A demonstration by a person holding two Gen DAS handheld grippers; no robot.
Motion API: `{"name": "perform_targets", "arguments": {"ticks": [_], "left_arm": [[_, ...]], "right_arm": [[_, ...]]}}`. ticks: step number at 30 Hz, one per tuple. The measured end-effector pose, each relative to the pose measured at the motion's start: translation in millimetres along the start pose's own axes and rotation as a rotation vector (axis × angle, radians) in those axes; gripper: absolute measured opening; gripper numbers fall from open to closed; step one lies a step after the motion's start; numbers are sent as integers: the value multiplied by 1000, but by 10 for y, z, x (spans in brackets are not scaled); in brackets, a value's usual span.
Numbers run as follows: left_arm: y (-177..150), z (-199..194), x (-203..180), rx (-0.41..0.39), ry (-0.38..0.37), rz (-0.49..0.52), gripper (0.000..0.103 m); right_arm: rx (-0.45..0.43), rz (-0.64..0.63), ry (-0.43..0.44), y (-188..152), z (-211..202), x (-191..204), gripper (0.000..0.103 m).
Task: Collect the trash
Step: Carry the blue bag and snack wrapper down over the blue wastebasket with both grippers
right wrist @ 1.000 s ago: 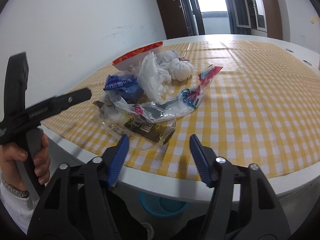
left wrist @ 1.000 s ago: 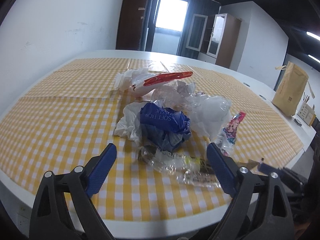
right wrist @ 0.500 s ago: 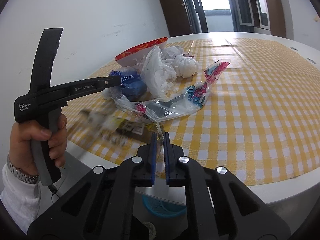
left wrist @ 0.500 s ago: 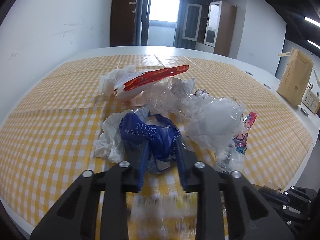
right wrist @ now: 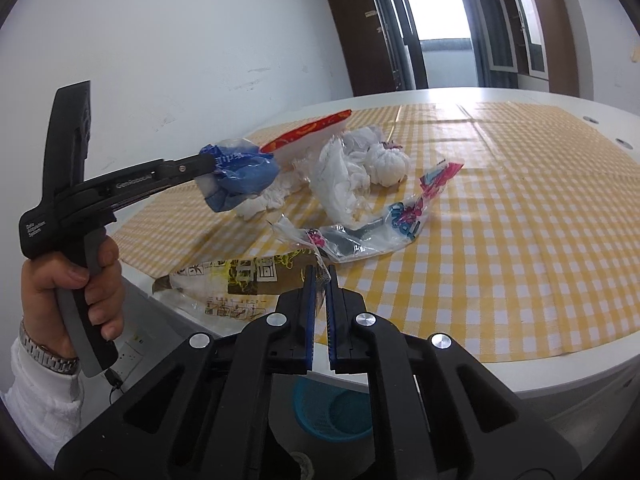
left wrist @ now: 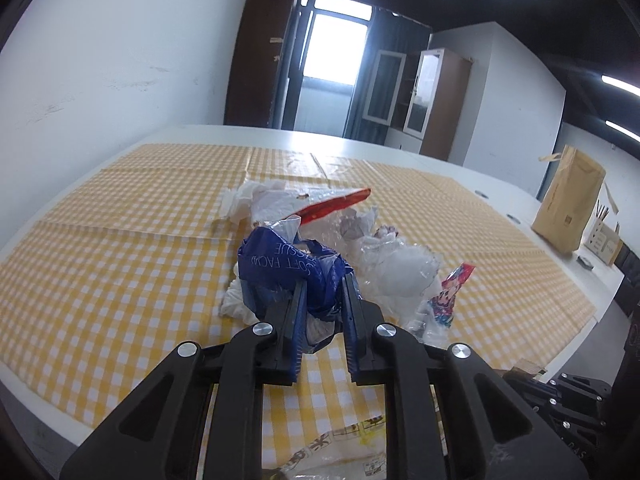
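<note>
While the left gripper (left wrist: 322, 304) is clamped on the blue tissue wrapper (left wrist: 288, 268), its two blue-padded fingers pinch the crumpled plastic from either side, and in the right wrist view the wrapper (right wrist: 244, 176) hangs off the gripper's tip (right wrist: 208, 162), lifted clear of the cloth. The right gripper (right wrist: 320, 284) has its jaws almost together, nipping the edge of a clear printed wrapper (right wrist: 240, 280) that lies partly over the near edge of the table (right wrist: 540, 372); the same wrapper shows low in the left wrist view (left wrist: 340, 452), below the gripper body.

Trash pile on the yellow checked tablecloth (right wrist: 520, 200), from near to far:
- one clear bag with pink and blue print (right wrist: 404, 220), just right of the right gripper's tip;
- one crumpled clear plastic bag (right wrist: 344, 184), beside it;
- white tissue wads, at least two: one round ball (right wrist: 388, 166), one flatter clump (right wrist: 264, 200) under the lifted blue wrapper;
- one red-and-white packet (right wrist: 308, 136), farthest, behind the blue wrapper.

One blue basket (right wrist: 332, 408) sits on the floor below the near table edge. One brown paper bag (left wrist: 568, 200) stands far right on the bare table. One hand (right wrist: 76, 280) grips the left tool's handle.
</note>
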State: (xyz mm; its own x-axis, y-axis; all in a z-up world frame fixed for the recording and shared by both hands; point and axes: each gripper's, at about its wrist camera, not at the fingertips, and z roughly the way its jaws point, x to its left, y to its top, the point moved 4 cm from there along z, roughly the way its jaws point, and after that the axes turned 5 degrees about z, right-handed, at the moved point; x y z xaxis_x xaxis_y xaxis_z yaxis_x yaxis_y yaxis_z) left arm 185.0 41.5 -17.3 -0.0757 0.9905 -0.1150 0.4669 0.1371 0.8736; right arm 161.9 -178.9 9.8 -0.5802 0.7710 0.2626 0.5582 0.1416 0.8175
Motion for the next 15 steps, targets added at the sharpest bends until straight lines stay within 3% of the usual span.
{"name": "perform_targets", "arguments": {"ticks": [15], "left_arm": [[-172, -1203, 43, -133, -46, -14, 15]], "right_arm": [[-91, -80, -22, 114, -597, 202, 4]]}}
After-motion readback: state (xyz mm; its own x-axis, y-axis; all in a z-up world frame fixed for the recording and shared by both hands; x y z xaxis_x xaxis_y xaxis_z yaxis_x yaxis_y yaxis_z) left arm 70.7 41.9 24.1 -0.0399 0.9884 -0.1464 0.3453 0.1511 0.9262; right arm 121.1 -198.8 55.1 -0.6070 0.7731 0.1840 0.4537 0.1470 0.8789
